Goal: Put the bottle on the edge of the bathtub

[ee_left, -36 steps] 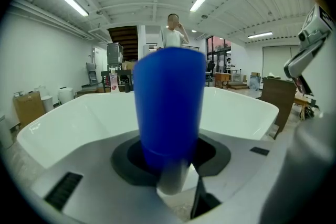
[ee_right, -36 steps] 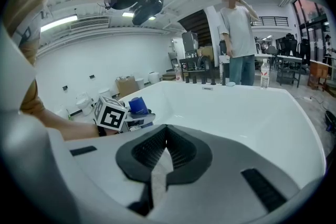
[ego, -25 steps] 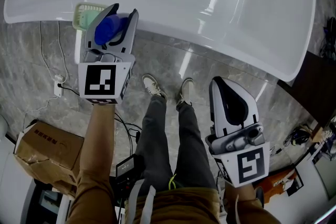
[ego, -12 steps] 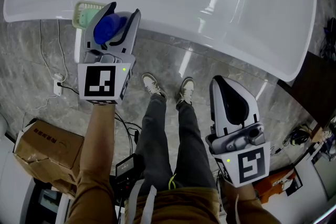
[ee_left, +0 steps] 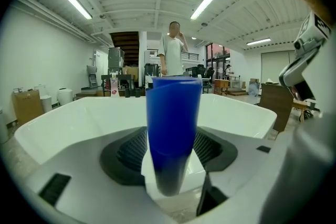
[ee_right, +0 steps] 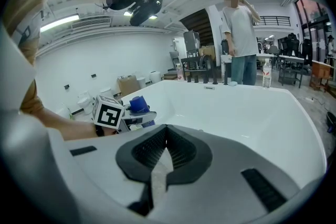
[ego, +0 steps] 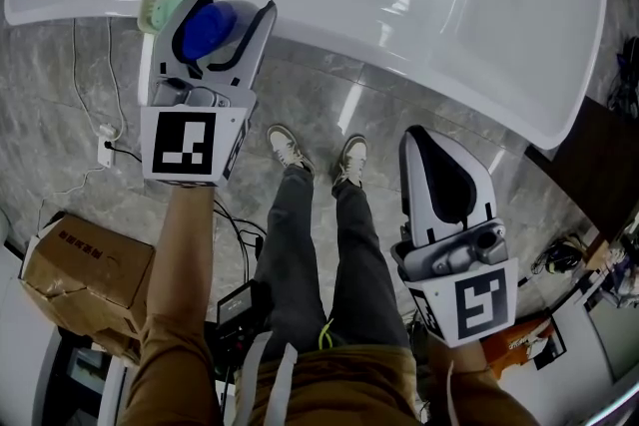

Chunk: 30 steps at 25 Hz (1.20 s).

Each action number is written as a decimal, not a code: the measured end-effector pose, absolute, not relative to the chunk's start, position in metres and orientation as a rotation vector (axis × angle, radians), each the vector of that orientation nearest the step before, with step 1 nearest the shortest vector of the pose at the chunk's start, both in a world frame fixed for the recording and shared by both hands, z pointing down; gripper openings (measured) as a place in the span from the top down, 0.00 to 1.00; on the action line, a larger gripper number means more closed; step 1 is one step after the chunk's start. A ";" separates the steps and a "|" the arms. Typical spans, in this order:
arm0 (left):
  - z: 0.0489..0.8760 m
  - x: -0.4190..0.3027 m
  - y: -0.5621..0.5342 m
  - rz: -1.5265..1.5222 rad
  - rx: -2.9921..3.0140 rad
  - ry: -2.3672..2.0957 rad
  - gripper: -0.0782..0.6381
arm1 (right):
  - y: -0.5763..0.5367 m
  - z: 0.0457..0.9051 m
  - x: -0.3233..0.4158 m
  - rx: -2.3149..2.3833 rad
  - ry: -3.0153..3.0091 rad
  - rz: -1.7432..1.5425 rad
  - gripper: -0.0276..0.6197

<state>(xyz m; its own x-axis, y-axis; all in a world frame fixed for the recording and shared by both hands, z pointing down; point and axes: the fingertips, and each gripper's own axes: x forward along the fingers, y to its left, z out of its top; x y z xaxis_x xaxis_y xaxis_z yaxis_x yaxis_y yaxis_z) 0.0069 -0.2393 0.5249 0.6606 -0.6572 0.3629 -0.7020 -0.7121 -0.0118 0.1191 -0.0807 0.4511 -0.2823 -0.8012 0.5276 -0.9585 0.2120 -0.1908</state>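
Head view: one blue plastic bottle with a round top [ego: 207, 27] stands upright between the jaws of the left gripper [ego: 236, 3], at the near rim of the one white glossy bathtub [ego: 449, 15]. The jaws have just been opening and stand wide, with a gap on each side of the bottle, so nothing grips it. One pale green slotted plastic basket [ego: 160, 3] sits on the rim just left of that gripper; its contents are hidden. The right gripper [ego: 419, 140] hangs well apart over the grey marble floor [ego: 90, 85], jaws together and empty. There are two light shoes [ego: 290, 153] and one brown cardboard box [ego: 85, 264], flaps closed.

Left gripper view: the bottle [ee_left: 172, 123] fills the middle, upright, with the dark ribbed pads [ee_left: 126, 152] set back from it on both sides. Its base looks to rest on the white tub rim. The tub basin [ee_left: 79, 118] lies behind it.

Right gripper view: the jaws are pressed together with nothing between them. Past them, the left gripper and the bottle [ee_right: 137, 104] show at the tub's near rim. One person in a white shirt [ee_right: 241, 34] stands beyond the tub.
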 end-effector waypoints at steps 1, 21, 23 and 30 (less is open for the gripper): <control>0.524 0.006 -0.239 0.521 2.743 -1.130 0.53 | -0.081 0.450 0.119 1.649 -2.178 0.702 0.95; 0.512 -0.003 -0.226 0.485 2.774 -1.134 0.48 | -0.069 0.443 0.110 1.655 -2.194 0.678 0.95; 0.510 -0.004 -0.225 0.480 2.777 -1.140 0.48 | -0.068 0.441 0.110 1.658 -2.197 0.675 0.95; 0.504 -0.012 -0.218 0.469 2.769 -1.161 0.46 | -0.059 0.436 0.108 1.654 -2.201 0.662 0.95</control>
